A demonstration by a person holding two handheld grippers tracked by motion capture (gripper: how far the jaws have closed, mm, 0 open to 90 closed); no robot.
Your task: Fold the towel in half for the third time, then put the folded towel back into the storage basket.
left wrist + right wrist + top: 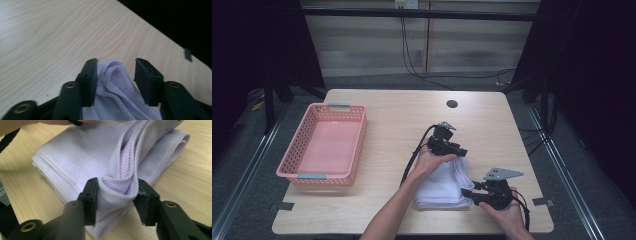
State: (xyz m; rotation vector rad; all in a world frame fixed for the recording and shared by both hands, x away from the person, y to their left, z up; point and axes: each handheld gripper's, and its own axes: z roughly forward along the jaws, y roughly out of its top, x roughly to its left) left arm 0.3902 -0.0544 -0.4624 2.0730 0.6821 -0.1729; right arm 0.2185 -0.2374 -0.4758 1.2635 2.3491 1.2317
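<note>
While I scanned from the left, the pink basket (324, 145) sat on the table (387, 107) well apart from the folded lavender towel (443, 185), which lay near my front edge. My left gripper (455, 150) stood half spread at the towel's far corner, cloth against one jaw, a gap at the other. My right gripper (468, 192) stood about as wide at the near corner, a bunched fold filling its gap; I couldn't tell whether the pads pressed. I judged the towel light, limp and prone to unfolding, best pinched through all layers at its corners. My left hand (432, 162) hid part of its middle.
</note>
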